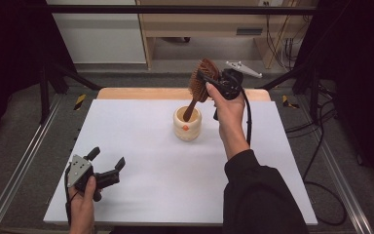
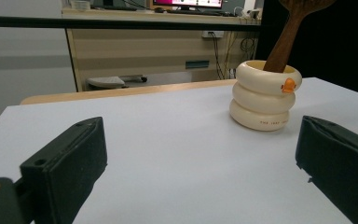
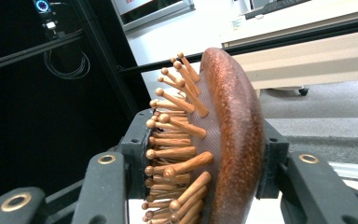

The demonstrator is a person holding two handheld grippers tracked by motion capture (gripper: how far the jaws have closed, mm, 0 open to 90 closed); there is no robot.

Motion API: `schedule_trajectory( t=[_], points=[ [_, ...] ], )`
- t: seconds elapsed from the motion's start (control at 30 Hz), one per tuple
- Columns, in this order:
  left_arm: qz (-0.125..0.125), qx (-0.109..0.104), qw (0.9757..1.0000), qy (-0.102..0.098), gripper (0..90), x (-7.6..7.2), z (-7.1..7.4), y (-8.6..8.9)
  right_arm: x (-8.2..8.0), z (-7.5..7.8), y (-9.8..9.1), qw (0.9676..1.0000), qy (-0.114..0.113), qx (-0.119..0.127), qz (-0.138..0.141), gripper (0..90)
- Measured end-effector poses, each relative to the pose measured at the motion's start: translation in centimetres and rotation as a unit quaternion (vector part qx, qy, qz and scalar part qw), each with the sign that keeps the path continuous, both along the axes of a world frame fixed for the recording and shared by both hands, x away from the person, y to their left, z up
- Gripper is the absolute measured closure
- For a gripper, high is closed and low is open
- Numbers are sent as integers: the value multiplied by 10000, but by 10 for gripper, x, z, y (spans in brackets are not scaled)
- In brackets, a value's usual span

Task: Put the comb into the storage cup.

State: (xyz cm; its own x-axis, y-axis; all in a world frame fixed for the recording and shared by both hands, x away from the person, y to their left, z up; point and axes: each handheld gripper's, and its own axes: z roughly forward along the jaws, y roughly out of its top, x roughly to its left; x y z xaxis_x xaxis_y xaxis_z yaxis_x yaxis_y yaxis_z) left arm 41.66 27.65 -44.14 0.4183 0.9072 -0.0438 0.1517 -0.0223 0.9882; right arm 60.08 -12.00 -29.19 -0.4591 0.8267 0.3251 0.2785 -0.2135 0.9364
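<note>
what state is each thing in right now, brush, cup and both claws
hairbrush: tilted, head up, handle end down inside the cup, head clamped in the right claw
cup: upright on the table, brush handle in it
right claw: shut on the hairbrush head
left claw: open, holding nothing, low over the near left of the table

Brush (image 1: 200,84) handle in cup (image 1: 187,126), mid-table (image 1: 141,146), L gripper (image 1: 108,169) near-left.

Lab: framed test table (image 1: 126,146), loose cables (image 1: 316,146), desk w/ monitor (image 2: 189,3).
</note>
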Motion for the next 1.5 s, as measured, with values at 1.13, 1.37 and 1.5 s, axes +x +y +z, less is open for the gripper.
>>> schedule_trajectory(
  t=[1.13,1.37,1.5],
  points=[
    [-13,-11,10000,-1,21,0,0,0,5,-21,-1,9999,159,32,-35,511],
    [-1,-18,10000,-7,19,0,0,0,6,-25,-1,9998,196,58,-43,511],
    [0,-20,10000,-4,17,0,0,0,7,-27,-1,9997,213,82,-50,511]
  ],
)
